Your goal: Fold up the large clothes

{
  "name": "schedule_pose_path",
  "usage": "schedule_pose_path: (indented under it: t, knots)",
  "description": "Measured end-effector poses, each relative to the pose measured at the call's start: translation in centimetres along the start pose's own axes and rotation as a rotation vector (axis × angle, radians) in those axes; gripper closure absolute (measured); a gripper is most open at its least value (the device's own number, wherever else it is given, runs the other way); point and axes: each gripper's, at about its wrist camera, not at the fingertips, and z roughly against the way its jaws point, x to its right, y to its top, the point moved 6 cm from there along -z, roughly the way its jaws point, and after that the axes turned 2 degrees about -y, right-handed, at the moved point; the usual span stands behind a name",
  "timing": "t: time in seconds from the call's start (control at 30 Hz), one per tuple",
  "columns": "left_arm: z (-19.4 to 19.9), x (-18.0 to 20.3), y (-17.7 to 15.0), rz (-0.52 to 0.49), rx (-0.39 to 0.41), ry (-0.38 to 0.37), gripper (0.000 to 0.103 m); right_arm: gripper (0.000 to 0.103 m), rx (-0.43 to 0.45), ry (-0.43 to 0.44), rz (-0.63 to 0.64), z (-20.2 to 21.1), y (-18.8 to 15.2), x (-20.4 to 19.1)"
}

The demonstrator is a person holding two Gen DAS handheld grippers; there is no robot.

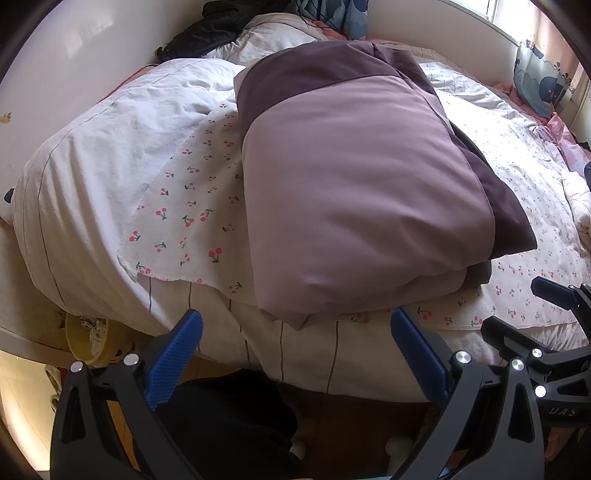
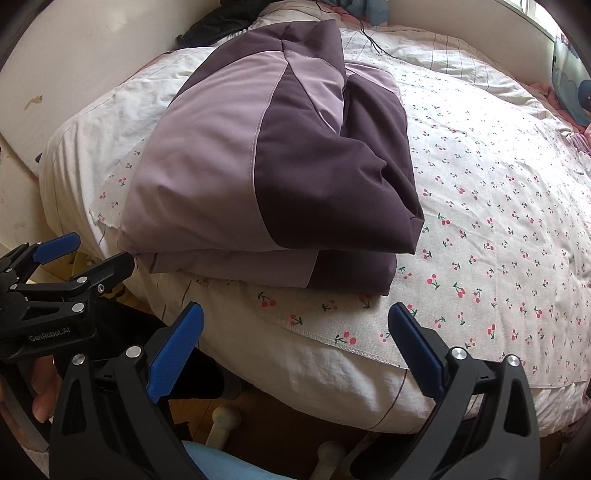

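Note:
A lilac and dark purple padded garment (image 1: 354, 184) lies folded in a thick rectangular bundle on the bed; it also shows in the right wrist view (image 2: 280, 158). My left gripper (image 1: 295, 325) is open and empty, just short of the bundle's near edge. My right gripper (image 2: 295, 317) is open and empty, a little back from the bundle's near right corner, over the cherry-print cloth (image 2: 498, 206). The left gripper also shows at the left of the right wrist view (image 2: 83, 251), open, beside the bundle's left corner.
The bed is covered by a white striped duvet (image 1: 92, 192) with the cherry-print cloth (image 1: 192, 206) on top. Dark clothes (image 1: 207, 33) lie at the head of the bed by the wall. A yellow bowl (image 1: 88, 343) sits low at the left. A window (image 1: 498, 11) is behind.

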Motion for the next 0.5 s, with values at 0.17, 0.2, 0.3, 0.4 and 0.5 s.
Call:
schedule_pose_path:
  t: [0.17,0.2,0.3,0.4,0.5]
  knots:
    - [-0.04,0.04,-0.07,0.001,-0.005,0.007,0.005,0.007,-0.003,0.001,0.000,0.00,0.05,0.03]
    - [-0.03,0.08,-0.09,0.001,-0.006,0.005,0.005,0.007,-0.004,0.002,0.000,-0.01,0.02,0.01]
    - [-0.08,0.08,-0.06,0.001,-0.008,0.003,0.005,0.007,-0.004,0.001,0.001,-0.07,-0.02,-0.07]
    - [-0.19,0.08,-0.05,0.007,-0.013,-0.007,0.005,0.007,-0.007,0.003,-0.002,-0.17,-0.07,-0.09]
    - [-0.34,0.05,-0.02,0.003,-0.021,0.018,0.005,0.007,-0.009,0.004,-0.001,-0.30,-0.08,0.01]
